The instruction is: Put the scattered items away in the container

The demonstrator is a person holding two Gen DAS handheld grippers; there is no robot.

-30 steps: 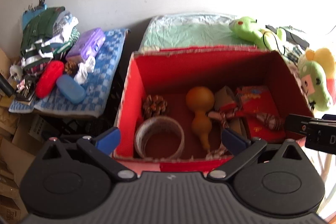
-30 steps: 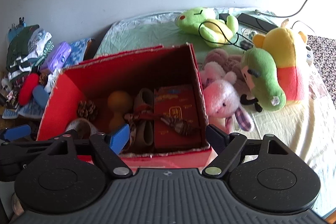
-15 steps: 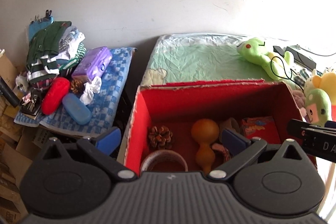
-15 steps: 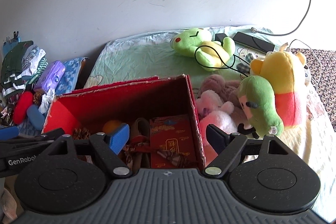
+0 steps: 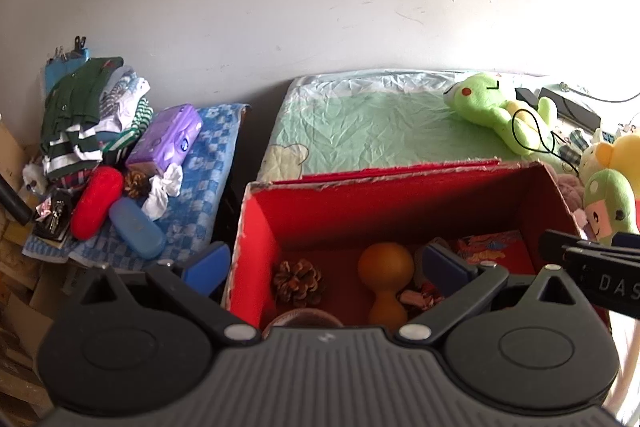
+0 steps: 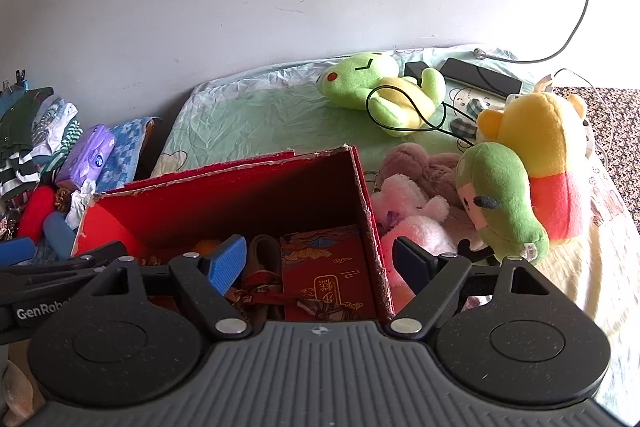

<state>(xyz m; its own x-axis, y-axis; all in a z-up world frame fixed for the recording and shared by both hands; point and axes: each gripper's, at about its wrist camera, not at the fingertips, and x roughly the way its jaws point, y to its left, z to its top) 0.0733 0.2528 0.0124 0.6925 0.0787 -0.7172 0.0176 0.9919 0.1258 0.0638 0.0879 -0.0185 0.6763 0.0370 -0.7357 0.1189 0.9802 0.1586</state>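
Note:
A red cardboard box [image 5: 256, 223] [image 6: 360, 183] sits on the bed in front of both grippers. Inside lie a pine cone [image 5: 297, 282], an orange gourd [image 5: 385, 273], a knotted rope toy [image 6: 280, 297] and a red printed packet [image 6: 332, 275]. My left gripper [image 5: 324, 265] is open and empty, straddling the box's left wall. My right gripper [image 6: 318, 261] is open and empty, straddling its right wall. Off to the left, a blue checked cloth [image 5: 208, 163] carries a red case [image 5: 96, 201], a blue case [image 5: 136, 227] and a purple tissue pack [image 5: 166, 139].
Plush toys crowd the bed right of the box: a green frog [image 6: 380, 87], a green and yellow toy [image 6: 520, 179], a pink one [image 6: 412, 211]. Black cables and adapters [image 6: 480, 75] lie near the wall. Folded clothes [image 5: 80, 107] are stacked at far left.
Both grippers have drawn back and tilted up from the box, so more wall and bed show. Their jaws stayed open and empty. The box contents have not moved.

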